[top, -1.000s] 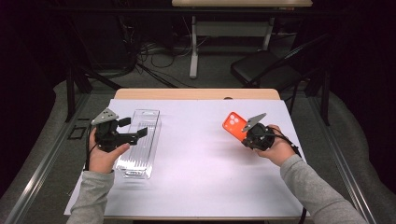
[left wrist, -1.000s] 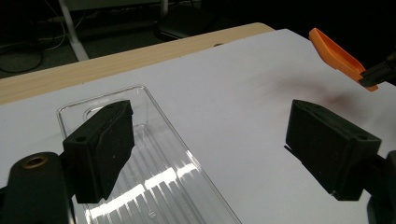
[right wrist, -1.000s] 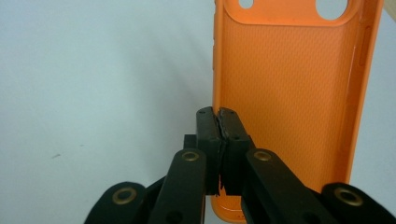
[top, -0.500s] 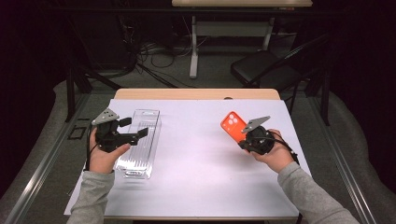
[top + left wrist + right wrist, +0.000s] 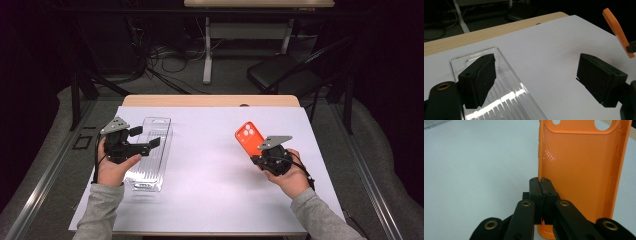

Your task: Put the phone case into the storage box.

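Observation:
My right gripper (image 5: 257, 155) is shut on the side wall of an orange phone case (image 5: 248, 137), held up off the white sheet at the table's right. The right gripper view shows the case's textured inside (image 5: 584, 170) with the jaws (image 5: 540, 185) pinching its left edge. My left gripper (image 5: 146, 137) is open at the table's left, hovering over a clear plastic tray (image 5: 150, 159). In the left gripper view its jaws (image 5: 539, 72) stand wide apart with nothing between them, the tray (image 5: 506, 95) lies below, and the case (image 5: 617, 30) shows at the far right.
A white sheet (image 5: 210, 165) covers most of the wooden table (image 5: 210, 100). Beyond the far edge are a black chair (image 5: 280, 75), a desk leg (image 5: 206, 55) and cables on the floor. A corner of the clear tray (image 5: 434, 123) shows at the right gripper view's top left.
The right hand has drifted a little toward the near edge with the orange case still in its jaws. The left hand and the tray have not moved.

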A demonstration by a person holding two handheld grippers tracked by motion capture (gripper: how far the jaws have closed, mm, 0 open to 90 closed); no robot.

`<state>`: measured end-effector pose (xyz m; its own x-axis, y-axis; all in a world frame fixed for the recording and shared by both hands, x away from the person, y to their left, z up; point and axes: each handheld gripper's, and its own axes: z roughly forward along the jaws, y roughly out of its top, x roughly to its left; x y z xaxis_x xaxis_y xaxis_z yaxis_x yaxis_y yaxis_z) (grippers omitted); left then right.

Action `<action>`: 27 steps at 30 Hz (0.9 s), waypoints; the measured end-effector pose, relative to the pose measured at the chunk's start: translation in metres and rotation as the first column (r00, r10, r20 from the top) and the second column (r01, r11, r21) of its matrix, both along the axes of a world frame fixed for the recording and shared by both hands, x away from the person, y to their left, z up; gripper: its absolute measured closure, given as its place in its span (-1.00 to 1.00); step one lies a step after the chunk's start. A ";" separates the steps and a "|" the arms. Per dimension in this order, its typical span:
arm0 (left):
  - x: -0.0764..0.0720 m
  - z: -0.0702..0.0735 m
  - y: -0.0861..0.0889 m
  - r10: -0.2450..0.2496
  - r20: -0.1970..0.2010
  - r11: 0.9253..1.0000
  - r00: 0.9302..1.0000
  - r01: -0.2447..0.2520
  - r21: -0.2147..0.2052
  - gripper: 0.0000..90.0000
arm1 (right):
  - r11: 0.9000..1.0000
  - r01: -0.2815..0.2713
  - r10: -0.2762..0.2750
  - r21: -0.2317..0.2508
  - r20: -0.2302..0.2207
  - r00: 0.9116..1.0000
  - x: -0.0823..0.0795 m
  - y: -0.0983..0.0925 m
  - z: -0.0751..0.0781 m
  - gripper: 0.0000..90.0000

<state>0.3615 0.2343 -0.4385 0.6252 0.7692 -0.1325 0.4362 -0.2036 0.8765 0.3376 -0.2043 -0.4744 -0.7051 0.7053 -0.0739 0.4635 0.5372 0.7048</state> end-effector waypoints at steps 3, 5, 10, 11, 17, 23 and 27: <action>-0.001 0.000 -0.002 -0.002 0.000 1.000 1.000 0.002 -0.002 -0.64 | 1.000 0.013 -0.013 0.014 0.025 1.000 -0.005 0.005 -0.002 0.99; -0.001 0.000 -0.003 -0.007 0.000 1.000 1.000 0.007 -0.002 -0.64 | 0.999 0.020 -0.022 0.031 0.038 0.999 -0.008 0.007 -0.002 0.99; -0.003 0.001 -0.008 -0.016 0.002 1.000 1.000 0.016 0.002 -0.64 | 0.997 0.035 -0.040 0.075 0.069 0.997 -0.008 0.013 0.000 0.99; -0.003 0.001 -0.009 -0.017 0.003 1.000 1.000 0.017 -0.001 -0.64 | 0.996 0.036 -0.042 0.085 0.071 0.997 -0.007 0.015 0.000 0.99; -0.005 0.001 -0.016 -0.036 0.004 0.999 0.999 0.036 0.004 -0.64 | 0.989 0.044 -0.058 0.141 0.095 0.994 -0.008 0.027 0.000 0.99; -0.007 0.001 -0.024 -0.051 0.008 0.999 0.999 0.050 0.010 -0.64 | 0.972 0.052 -0.082 0.230 0.123 0.989 -0.009 0.039 0.004 0.99; -0.009 0.002 -0.029 -0.060 0.014 0.998 0.998 0.060 0.007 -0.63 | 0.960 0.049 -0.091 0.277 0.143 0.985 -0.010 0.048 0.005 0.99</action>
